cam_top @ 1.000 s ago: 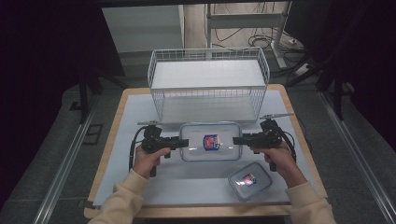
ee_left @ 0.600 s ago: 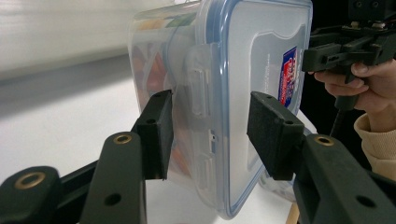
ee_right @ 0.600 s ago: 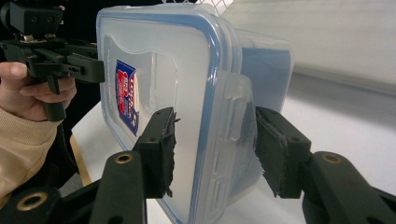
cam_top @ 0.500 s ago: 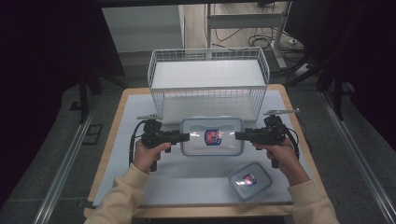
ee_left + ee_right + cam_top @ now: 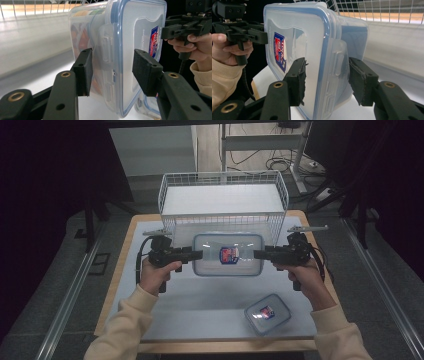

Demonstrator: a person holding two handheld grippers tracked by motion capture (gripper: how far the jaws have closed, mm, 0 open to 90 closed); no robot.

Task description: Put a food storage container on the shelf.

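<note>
The desk (image 5: 200,312) was a wooden top under a pale mat, with dark floor and metal rails on either side. A white wire basket (image 5: 223,202) stood at the far edge of the desk, and behind it were table legs and loose cables on the floor. A small lidded box (image 5: 267,313) lay on the mat near the person's right forearm.

The large box (image 5: 228,254), clear with a blue-edged lid and a red and blue label, was held between both tools, just in front of the basket and clear of the mat. The left hand-held gripper (image 5: 199,254) clamped its left end: in the left gripper view the jaws stood about half open, one pad (image 5: 85,71) on the box wall and the other on the lid, astride the latch flap. The right hand-held gripper (image 5: 257,254) gripped the opposite end in the same way, with the box (image 5: 312,50) tipped on edge in the right gripper view and its latch between the pads (image 5: 298,80).

The large box's contents were hard to make out through the cloudy wall; only orange and brown patches showed. The label's print was too small to read.
</note>
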